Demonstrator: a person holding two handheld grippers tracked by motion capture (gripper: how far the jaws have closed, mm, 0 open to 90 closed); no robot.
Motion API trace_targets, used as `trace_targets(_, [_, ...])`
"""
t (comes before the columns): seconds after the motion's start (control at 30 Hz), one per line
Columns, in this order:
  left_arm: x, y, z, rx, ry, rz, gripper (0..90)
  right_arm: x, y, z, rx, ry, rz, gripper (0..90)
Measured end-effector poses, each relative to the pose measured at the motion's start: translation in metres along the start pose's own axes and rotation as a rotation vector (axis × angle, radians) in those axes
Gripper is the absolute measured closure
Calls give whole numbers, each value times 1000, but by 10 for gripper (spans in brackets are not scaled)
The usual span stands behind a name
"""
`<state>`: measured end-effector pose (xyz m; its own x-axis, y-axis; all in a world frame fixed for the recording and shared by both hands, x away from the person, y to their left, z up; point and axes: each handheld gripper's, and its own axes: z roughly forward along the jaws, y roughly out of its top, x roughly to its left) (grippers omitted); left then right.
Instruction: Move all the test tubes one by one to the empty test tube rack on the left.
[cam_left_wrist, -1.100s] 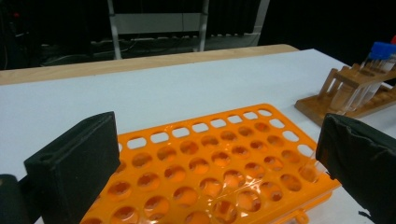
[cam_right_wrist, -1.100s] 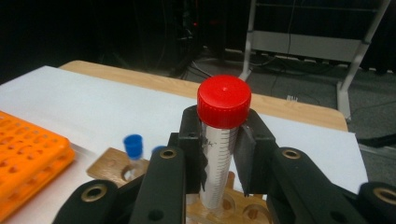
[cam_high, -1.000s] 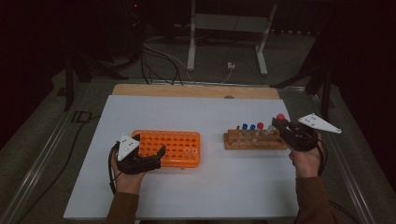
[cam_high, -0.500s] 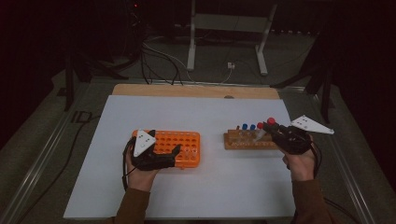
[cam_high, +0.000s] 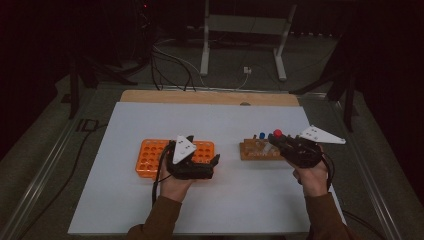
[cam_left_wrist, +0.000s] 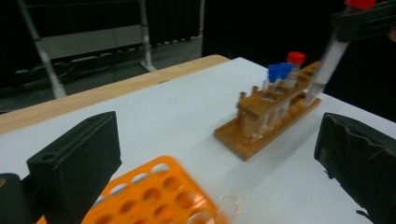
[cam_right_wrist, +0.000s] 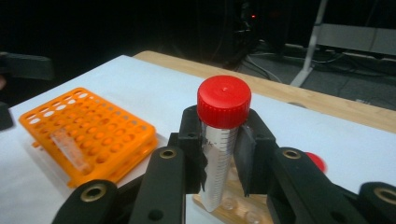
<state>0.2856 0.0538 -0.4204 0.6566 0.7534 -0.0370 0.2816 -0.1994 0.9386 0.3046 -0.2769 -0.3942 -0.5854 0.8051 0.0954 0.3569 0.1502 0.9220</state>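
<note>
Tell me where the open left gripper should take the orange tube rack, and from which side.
Best guess: the near long edge of the orange tube rack, from the person's side. The rack lies flat and low, its top all holes, so a side wall gives the pads something solid. The left gripper already hangs open over the rack's right part; the jaws look wide enough to straddle that wall.

On the table (cam_high: 225, 200) we see a tray (cam_high: 150, 157) at the left and a rack (cam_high: 257, 150) at the right, well apart. Tubes (cam_left_wrist: 279, 74) stand in the rack. Our left hand-held gripper (cam_high: 200, 167) is over the tray. Our right hand-held gripper (cam_right_wrist: 219, 154) holds a tube (cam_right_wrist: 219, 158) over the rack.
</note>
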Motion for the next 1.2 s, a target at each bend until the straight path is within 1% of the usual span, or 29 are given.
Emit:
trace_targets(0.1, [-10, 3, 10, 7, -26, 15, 30, 6, 0, 4, 9, 22, -5, 747])
trace_targets(0.33, [-33, 5, 34, 42, -90, 50, 61, 22, -1, 12, 24, 72, -25, 747])
trace_targets(0.43, [-41, 5, 43, 53, -113, 53, 71, 27, -1, 15, 31, 91, -31, 746])
trace_targets(0.53, [-47, 5, 49, 68, -124, 68, 93, 31, -2, 17, 38, 110, -32, 747])
trace_targets(0.63, [-51, 6, 54, 68, -131, 64, 164, 34, -3, 20, 43, 127, -33, 747])
trace_targets(0.67, [-52, 6, 55, 67, -137, 64, 167, 36, -4, 20, 46, 134, -32, 747])
trace_targets(0.7, [-53, 6, 56, 64, -142, 64, 189, 37, -4, 21, 47, 138, -33, 747])
trace_targets(0.77, [-55, 6, 57, 57, -154, 65, 267, 38, -4, 22, 52, 149, -31, 747])
trace_targets(0.9, [-56, 5, 59, 51, -195, 75, 495, 42, -5, 25, 58, 169, -29, 747])
trace_targets(0.97, [-56, 5, 60, 53, -209, 75, 578, 44, -5, 26, 60, 175, -33, 747])
trace_targets(1.1, [-55, 4, 61, 61, -224, 73, 681, 47, -6, 27, 65, 190, -37, 747])
trace_targets(1.2, [-55, 3, 62, 61, -223, 82, 743, 48, -6, 28, 68, 191, -41, 747])
